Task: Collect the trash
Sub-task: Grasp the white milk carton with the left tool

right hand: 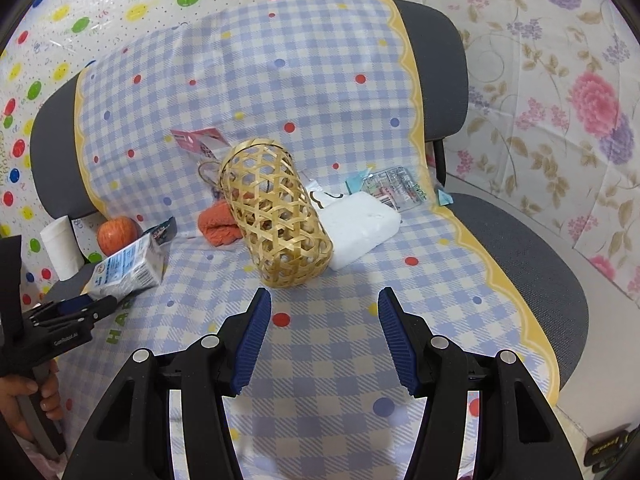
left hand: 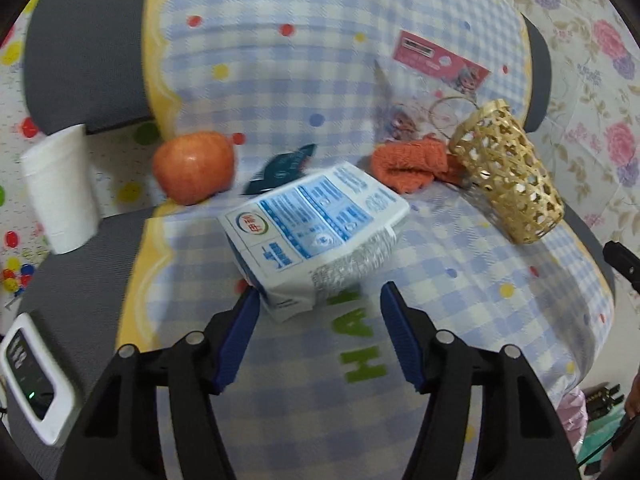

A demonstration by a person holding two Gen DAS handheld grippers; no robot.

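Note:
A crushed blue-and-white milk carton (left hand: pixel 316 228) lies on the checked cloth; it also shows in the right wrist view (right hand: pixel 128 268). My left gripper (left hand: pixel 318 304) is open, its fingers on either side of the carton's near end, the left fingertip close to or touching it. A woven bamboo basket (right hand: pixel 276 216) lies on its side mid-cloth, also in the left wrist view (left hand: pixel 508 172). My right gripper (right hand: pixel 322 308) is open and empty, just short of the basket. A dark wrapper (left hand: pixel 280 168), a pink packet (left hand: pixel 440 60), a white foam block (right hand: pixel 360 228) and a clear wrapper (right hand: pixel 396 188) lie around.
A red apple (left hand: pixel 194 166) and an orange cloth (left hand: pixel 412 162) sit on the chair seat. A white foam cup (left hand: pixel 60 192) stands at the left edge. A white device (left hand: pixel 34 372) lies near left. The grey chair back (right hand: pixel 436 72) rises behind.

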